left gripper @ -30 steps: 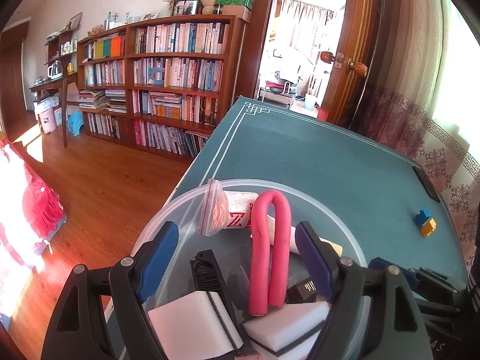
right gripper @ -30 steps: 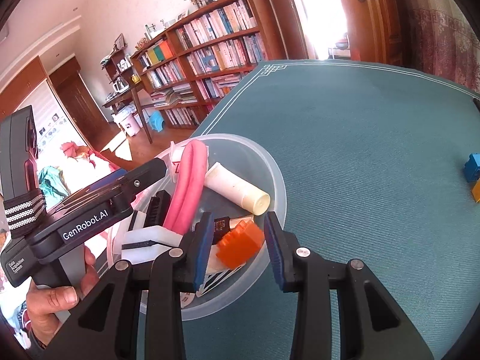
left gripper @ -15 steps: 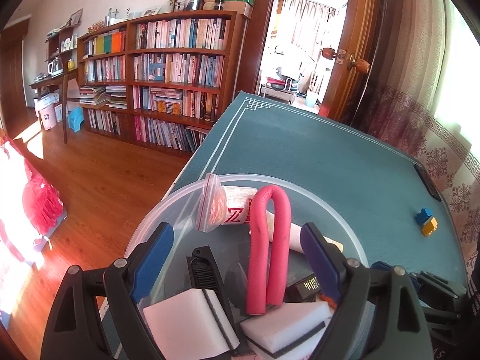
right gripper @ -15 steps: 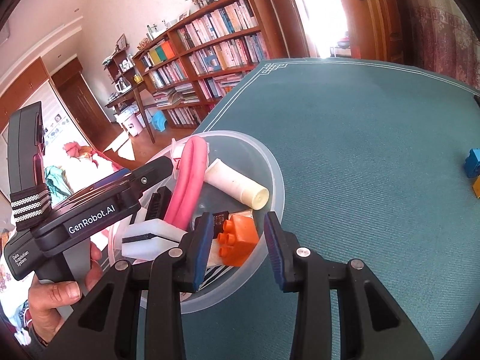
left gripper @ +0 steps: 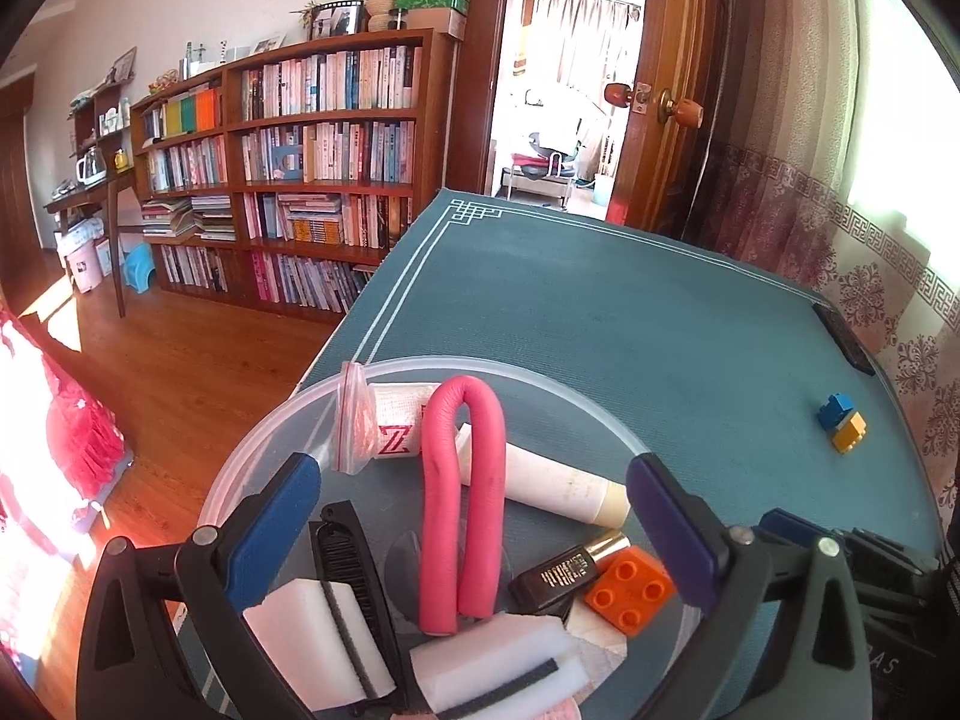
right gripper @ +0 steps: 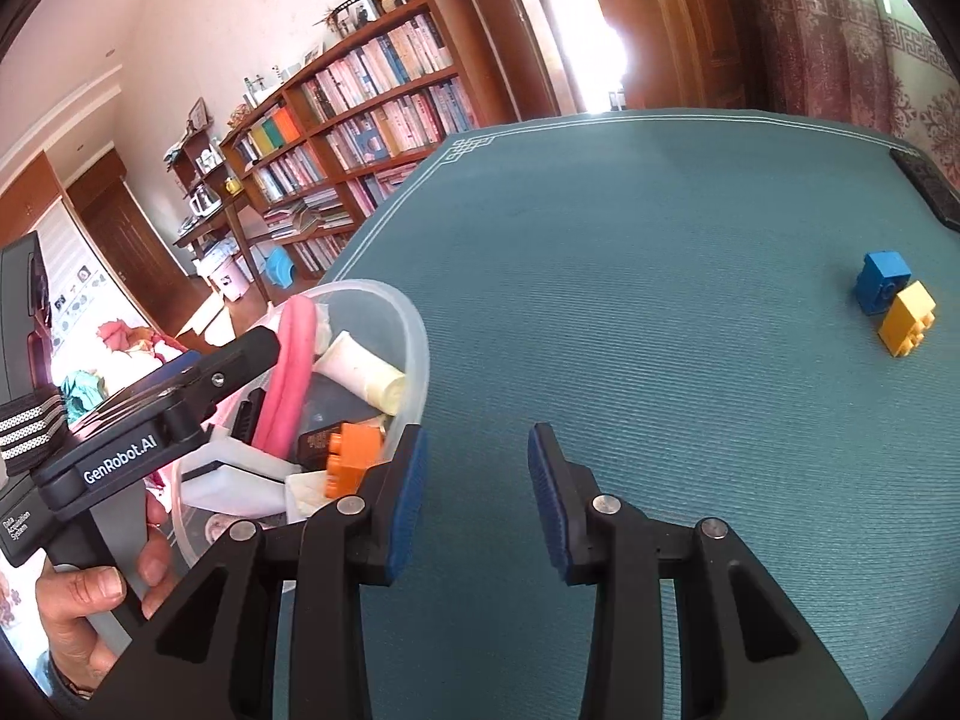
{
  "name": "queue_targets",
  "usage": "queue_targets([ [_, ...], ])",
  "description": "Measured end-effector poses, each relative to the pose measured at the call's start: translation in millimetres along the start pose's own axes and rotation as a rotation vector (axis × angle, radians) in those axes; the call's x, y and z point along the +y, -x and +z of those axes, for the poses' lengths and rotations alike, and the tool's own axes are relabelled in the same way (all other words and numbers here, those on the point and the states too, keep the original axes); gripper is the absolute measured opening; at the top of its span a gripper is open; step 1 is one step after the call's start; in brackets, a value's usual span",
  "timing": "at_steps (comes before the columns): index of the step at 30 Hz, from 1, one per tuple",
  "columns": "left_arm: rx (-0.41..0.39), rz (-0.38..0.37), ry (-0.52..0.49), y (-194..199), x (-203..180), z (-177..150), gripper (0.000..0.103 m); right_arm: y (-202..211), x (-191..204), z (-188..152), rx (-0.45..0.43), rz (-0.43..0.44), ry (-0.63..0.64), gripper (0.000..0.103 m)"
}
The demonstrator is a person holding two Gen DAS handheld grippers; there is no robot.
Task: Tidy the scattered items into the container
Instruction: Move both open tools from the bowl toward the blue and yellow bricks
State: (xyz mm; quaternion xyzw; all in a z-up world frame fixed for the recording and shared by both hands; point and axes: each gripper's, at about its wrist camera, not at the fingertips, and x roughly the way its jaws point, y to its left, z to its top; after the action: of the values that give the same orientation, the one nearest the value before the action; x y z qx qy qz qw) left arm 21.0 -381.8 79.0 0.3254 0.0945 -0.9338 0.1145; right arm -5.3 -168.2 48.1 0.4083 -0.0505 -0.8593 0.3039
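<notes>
Two toy bricks, one blue brick (right gripper: 882,282) and one yellow brick (right gripper: 907,317), sit touching each other on the green table mat (right gripper: 630,276), well apart from the clear plastic bowl (right gripper: 414,354).

Bowl contents, as seen from the left wrist camera:
- orange brick (left gripper: 629,589), studs up, near the right-hand wall
- pink foam roller (left gripper: 459,498), bent into an inverted U
- white tube (left gripper: 552,483), lying behind the roller
- dark cosmetic tube (left gripper: 561,570), beside the orange brick
- black comb (left gripper: 345,564)
- white sponges (left gripper: 498,669) with dark bands
- small zip bag (left gripper: 354,414), leaning on the far-left wall

Left gripper (left gripper: 474,534): positioned over the bowl, jaws spread wide, nothing between the blue pads. A hand (right gripper: 102,594) grips its handle at the lower left of the right wrist view.

Right gripper (right gripper: 474,492): positioned over bare mat just beside the bowl's right rim, jaws apart and empty. Its left pad (right gripper: 408,498) is close to the rim; whether the two touch cannot be determined.

A dark flat object (right gripper: 927,186) lies at the far right edge of the mat.
</notes>
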Motion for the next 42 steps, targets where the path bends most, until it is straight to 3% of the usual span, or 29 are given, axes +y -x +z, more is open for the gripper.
queue_targets([
  [23, 0.028, -0.073, -0.178, -7, -89, 0, 0.102, 59, -160, 1, -0.103, -0.309, -0.204, 0.04],
  [34, 0.045, -0.113, -0.307, -9, -139, -9, 0.103, 42, -186, 29, -0.111, -0.358, -0.176, 0.04],
  [42, 0.065, -0.119, -0.367, -14, -162, -16, 0.103, 32, -199, 35, -0.104, -0.288, -0.208, 0.04],
])
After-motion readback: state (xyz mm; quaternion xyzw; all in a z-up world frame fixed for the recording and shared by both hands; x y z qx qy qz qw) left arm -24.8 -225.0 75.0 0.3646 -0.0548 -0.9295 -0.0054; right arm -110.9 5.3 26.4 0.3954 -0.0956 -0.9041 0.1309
